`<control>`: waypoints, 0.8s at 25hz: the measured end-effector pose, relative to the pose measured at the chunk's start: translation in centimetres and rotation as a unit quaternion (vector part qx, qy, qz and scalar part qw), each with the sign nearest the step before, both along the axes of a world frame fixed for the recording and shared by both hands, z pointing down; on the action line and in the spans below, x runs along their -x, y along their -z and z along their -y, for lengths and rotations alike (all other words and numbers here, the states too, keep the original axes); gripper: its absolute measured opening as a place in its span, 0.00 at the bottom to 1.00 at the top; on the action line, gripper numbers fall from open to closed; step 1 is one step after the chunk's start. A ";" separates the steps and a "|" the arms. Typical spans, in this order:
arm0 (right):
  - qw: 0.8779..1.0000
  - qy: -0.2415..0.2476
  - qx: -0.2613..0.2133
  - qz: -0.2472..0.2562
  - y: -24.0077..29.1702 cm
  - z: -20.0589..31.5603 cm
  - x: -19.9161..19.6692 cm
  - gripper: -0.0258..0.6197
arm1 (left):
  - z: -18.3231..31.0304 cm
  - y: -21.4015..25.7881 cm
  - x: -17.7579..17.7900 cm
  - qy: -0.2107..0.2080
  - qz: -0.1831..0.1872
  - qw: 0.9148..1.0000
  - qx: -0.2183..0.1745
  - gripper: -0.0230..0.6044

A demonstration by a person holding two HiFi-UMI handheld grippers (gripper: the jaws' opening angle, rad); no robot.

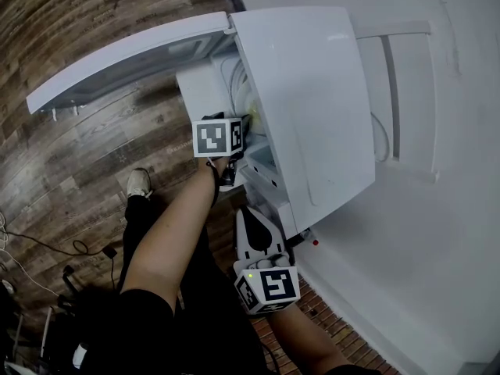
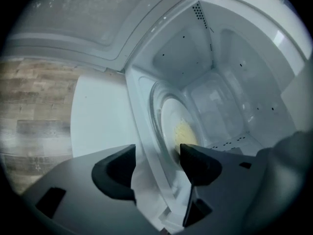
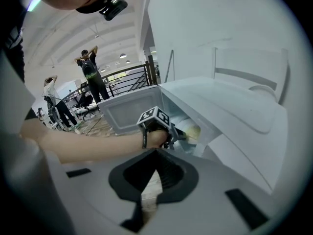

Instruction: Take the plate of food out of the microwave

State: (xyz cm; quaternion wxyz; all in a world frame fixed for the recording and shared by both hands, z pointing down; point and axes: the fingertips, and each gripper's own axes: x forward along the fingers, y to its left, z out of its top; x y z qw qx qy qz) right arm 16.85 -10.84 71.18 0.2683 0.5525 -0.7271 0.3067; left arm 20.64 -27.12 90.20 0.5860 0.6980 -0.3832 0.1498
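Reaching into the open microwave (image 2: 215, 82) with left claw (image 2: 157, 168) spread (nothing pinched), plate (image 2: 171, 121) of yellow food (image 2: 184, 132) just ahead; holding right claw (image 3: 141, 199) pressed together, empty, outside.

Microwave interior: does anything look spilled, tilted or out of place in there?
Nothing stands out. The round white plate of yellow food sits flush on the glass turntable inside the white microwave, with no spill visible. The left gripper is at the opening, jaws apart.

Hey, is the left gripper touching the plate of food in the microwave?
Cannot tell. In the left gripper view, one finger covers the near rim of the plate, hiding any contact or gap.
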 end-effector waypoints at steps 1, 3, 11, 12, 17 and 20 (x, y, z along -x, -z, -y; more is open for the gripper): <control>1.000 -0.001 0.000 -0.001 -0.1 0.1 -0.1 0.06 | -0.4 0.0 0.2 0.000 -0.014 1.000 0.006 0.48; 1.000 -0.001 0.001 -0.003 -0.3 0.2 -0.1 0.06 | -1.0 0.4 0.4 0.003 -0.044 0.999 0.013 0.40; 1.000 -0.002 0.003 -0.010 -0.4 0.0 0.3 0.06 | -2.1 2.0 1.3 0.040 -0.152 0.987 0.040 0.11; 1.000 -0.003 0.003 -0.011 -0.4 -0.1 0.3 0.06 | -2.2 2.1 1.3 0.046 -0.167 0.984 0.046 0.10; 1.000 -0.004 0.006 -0.013 -0.7 -0.3 0.6 0.06 | -2.7 2.7 1.6 0.075 -0.264 0.959 0.068 0.06; 1.000 -0.005 0.008 -0.015 -0.9 -0.4 0.8 0.06 | -3.2 2.9 2.3 0.083 -0.287 0.952 0.069 0.06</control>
